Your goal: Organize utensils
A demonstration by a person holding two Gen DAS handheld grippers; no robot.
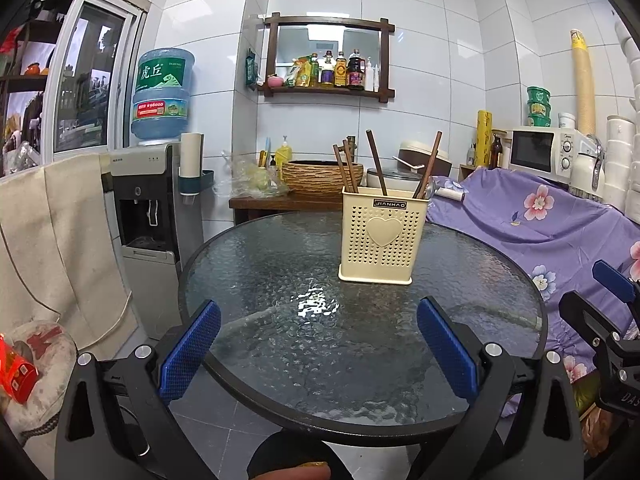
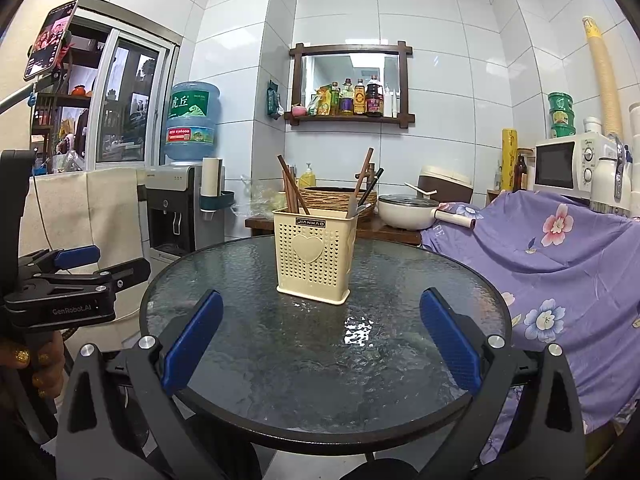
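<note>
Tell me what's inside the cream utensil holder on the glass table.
The cream utensil holder has brown wooden chopsticks standing on one side, and on the other a wooden handle beside dark utensils. Their lower ends are hidden by the perforated walls.

Left gripper (image 1: 318,344) and right gripper (image 2: 320,344) level, side by side, jaws wide apart, empty.

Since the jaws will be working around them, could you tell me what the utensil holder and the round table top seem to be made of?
The utensil holder looks like matte cream plastic: moulded heart, punched perforations. The table top looks like textured glass in a dark rim, judging by its rippled surface and bright glare. The chopsticks seem to be brown wood, though that is less certain.
</note>
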